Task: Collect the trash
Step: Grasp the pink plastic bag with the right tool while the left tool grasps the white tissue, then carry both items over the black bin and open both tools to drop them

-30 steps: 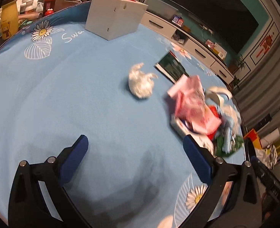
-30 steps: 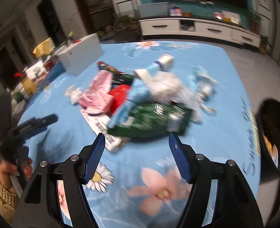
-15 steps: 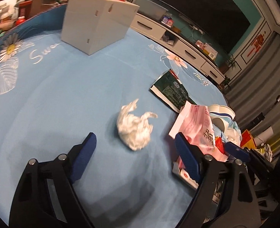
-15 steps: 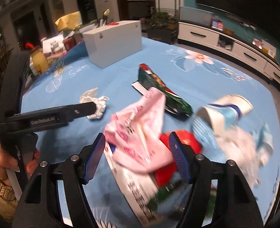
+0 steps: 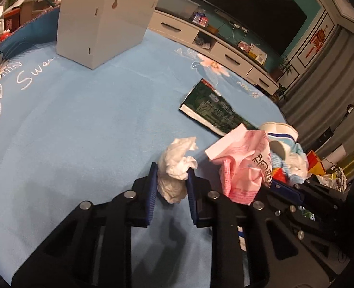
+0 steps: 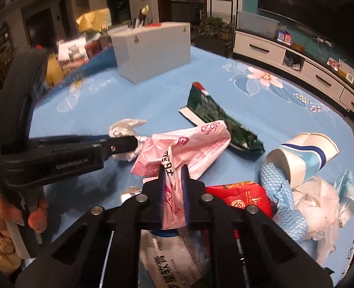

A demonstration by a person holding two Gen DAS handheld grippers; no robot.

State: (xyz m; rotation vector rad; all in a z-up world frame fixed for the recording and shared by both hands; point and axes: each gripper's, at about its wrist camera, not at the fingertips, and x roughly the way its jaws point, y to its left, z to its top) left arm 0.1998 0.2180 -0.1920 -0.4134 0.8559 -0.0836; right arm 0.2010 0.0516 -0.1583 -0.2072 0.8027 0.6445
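A crumpled white tissue [image 5: 177,153] lies on the blue flowered tablecloth [image 5: 80,120]. My left gripper [image 5: 171,174] has it between its blue pads; the jaws are closing and both pads press on it. In the right wrist view that gripper [image 6: 128,144] reaches in from the left to the tissue [image 6: 124,127]. A pink printed wrapper [image 6: 191,144] lies beside it on the trash pile. My right gripper [image 6: 172,170] is shut on a fold of this wrapper. From the left wrist view the pink wrapper [image 5: 244,163] stands crumpled just right of the tissue.
A white box [image 5: 100,31] stands at the far side of the table. A green packet [image 6: 213,115], a paper cup [image 6: 301,153], a red packet [image 6: 244,196], blue netting [image 6: 280,192] and a white bag [image 6: 321,206] lie around. A hand [image 6: 36,216] holds the left gripper.
Both grippers came in from open to closed: the left one moved up to the tissue and clamped it, the right one swung left over the pile and closed on the pink wrapper.
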